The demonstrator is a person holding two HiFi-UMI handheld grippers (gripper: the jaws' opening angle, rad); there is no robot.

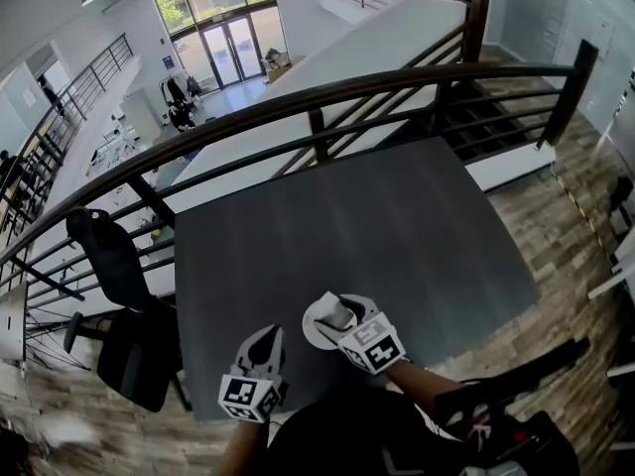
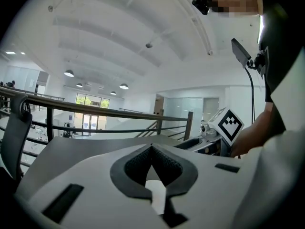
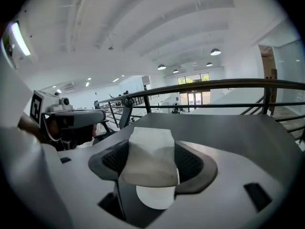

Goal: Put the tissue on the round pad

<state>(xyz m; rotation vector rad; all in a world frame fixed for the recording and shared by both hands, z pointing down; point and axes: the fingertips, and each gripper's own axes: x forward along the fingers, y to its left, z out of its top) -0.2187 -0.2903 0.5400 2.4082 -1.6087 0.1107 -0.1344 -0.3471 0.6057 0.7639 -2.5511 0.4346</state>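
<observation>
Overhead, in the head view, a dark grey table is seen behind a black railing, with a black chair at its left edge. Both tools are held over the near edge of the table. The left gripper is kept just beside the right gripper, apart from it. A white tissue is pinched in the right gripper above a white round pad, which lies flat on the table. Nothing else is seen on the pad.

In the left gripper view, the jaws are pressed together at their tips and nothing is held between them. The marker cube of the right gripper is seen off to the right, above the table surface.

In the right gripper view, the jaws are closed on the folded tissue, which is clamped from both sides and stands up between them. The round pad is seen directly beneath the tissue's lower edge. Whether the tissue touches the pad cannot be made out, possibly because it covers the place of contact. The left gripper is visible at the left.
</observation>
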